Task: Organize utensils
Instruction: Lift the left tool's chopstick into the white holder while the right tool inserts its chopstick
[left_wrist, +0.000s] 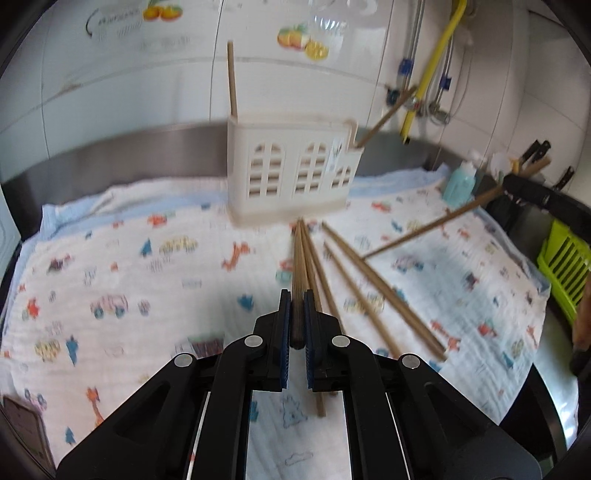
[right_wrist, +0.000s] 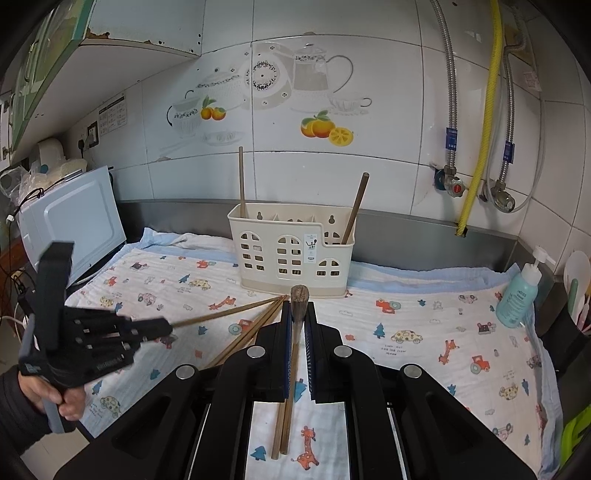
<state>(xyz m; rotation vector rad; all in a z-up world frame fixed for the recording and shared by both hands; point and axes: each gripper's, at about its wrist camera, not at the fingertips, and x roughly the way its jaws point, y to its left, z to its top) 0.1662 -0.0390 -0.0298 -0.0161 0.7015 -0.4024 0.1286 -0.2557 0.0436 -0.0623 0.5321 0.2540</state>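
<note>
A cream utensil holder (right_wrist: 291, 254) with window cut-outs stands at the back of the patterned cloth (right_wrist: 424, 325), with one chopstick upright at its left end (right_wrist: 241, 181) and one leaning at its right end (right_wrist: 355, 208). It also shows in the left wrist view (left_wrist: 291, 173). My left gripper (left_wrist: 296, 295) is shut on a chopstick (left_wrist: 298, 258) pointing toward the holder. My right gripper (right_wrist: 296, 306) is shut on a chopstick (right_wrist: 299, 299), its thick end toward the holder. Several loose chopsticks (left_wrist: 376, 291) lie on the cloth.
A microwave (right_wrist: 74, 225) stands at the left. A blue soap bottle (right_wrist: 519, 291) stands at the right cloth edge, with a green basket (left_wrist: 563, 269) and a dark knife rack beyond it. Tiled wall, pipes and a yellow hose (right_wrist: 484, 122) are behind.
</note>
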